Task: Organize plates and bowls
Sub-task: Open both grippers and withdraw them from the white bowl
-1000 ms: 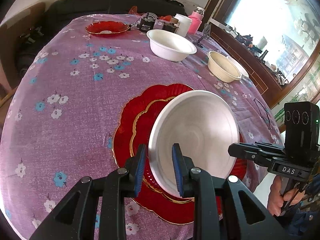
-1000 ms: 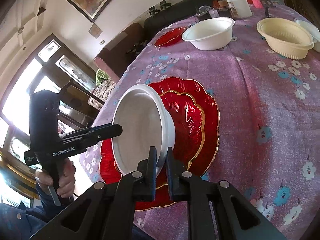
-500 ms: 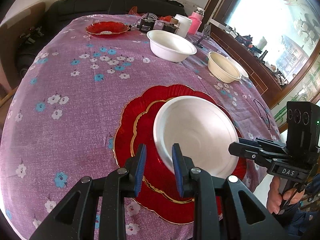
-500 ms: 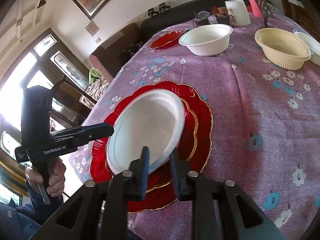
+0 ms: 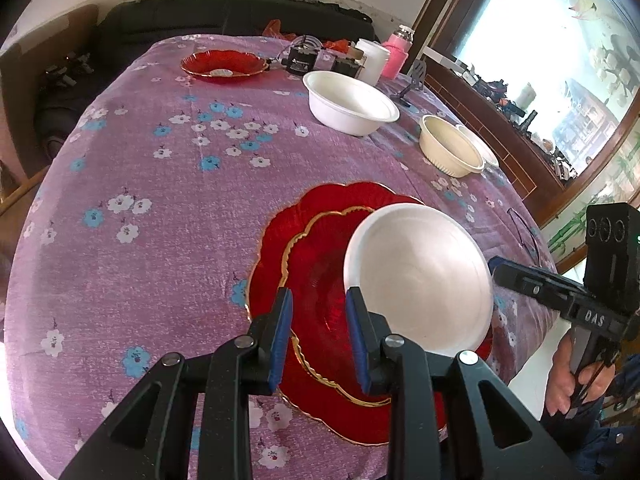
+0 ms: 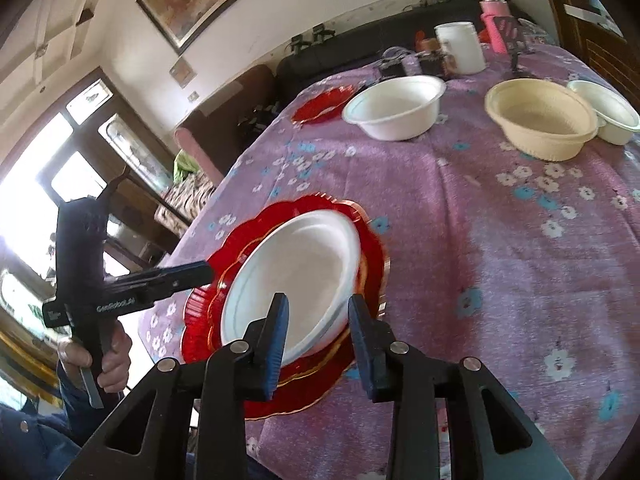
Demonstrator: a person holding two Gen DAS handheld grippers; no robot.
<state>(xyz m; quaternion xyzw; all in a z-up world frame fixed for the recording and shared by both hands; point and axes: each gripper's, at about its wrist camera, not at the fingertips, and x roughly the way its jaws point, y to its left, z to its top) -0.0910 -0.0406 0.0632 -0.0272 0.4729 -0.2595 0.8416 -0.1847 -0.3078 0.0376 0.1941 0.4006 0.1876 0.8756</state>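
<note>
A white bowl (image 5: 416,280) lies on two stacked red scalloped plates (image 5: 280,240), toward their right side; the upper plate is gold-rimmed. My left gripper (image 5: 319,332) hovers over the near part of the plates, jaws a little apart, with only red plate showing between them. In the right wrist view the bowl (image 6: 296,276) rests on the red plates (image 6: 372,240). My right gripper (image 6: 318,304) is opening, its fingers straddle the bowl's near rim, and the pads do not press on it. From the left wrist view, the right gripper (image 5: 496,268) points at the bowl's right edge.
Farther back on the purple flowered cloth stand a big white bowl (image 5: 350,102), a cream bowl (image 5: 450,146) with a small white bowl (image 6: 608,112) beside it, and a small red plate (image 5: 224,65). A white cup (image 5: 372,60) and a pink bottle (image 5: 396,52) stand at the far edge.
The white bowl, held tilted up in the right gripper, came down flat onto the red plates. The right jaws then let go and drew back slightly. The left gripper stayed put.
</note>
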